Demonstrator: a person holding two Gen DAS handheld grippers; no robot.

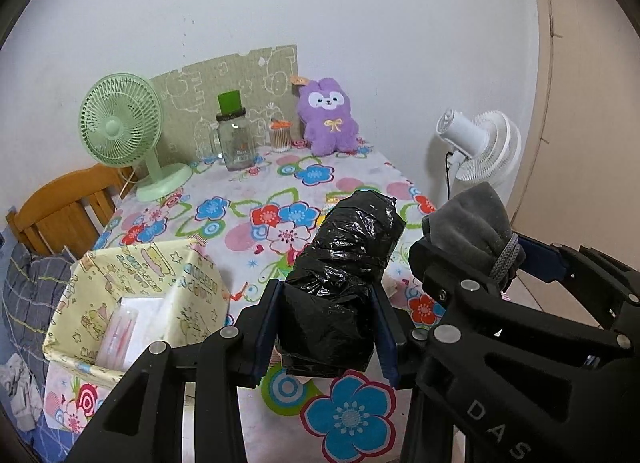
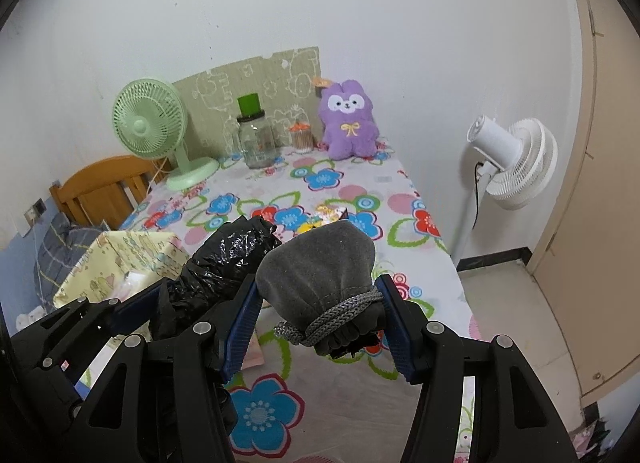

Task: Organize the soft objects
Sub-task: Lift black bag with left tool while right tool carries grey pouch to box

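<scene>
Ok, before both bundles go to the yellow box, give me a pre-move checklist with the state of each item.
1. Left gripper clamped on the black plastic bundle: ok.
2. Right gripper clamped on the grey drawstring pouch, at its tied neck: ok.
3. Both bundles lifted off the floral tablecloth: ok.
4. Yellow box open at the top: ok.
5. Room inside the box for both: cannot tell; a white packet already lies in it.
6. Pouch cord wound tight: ok, though one end hangs loose.
</scene>
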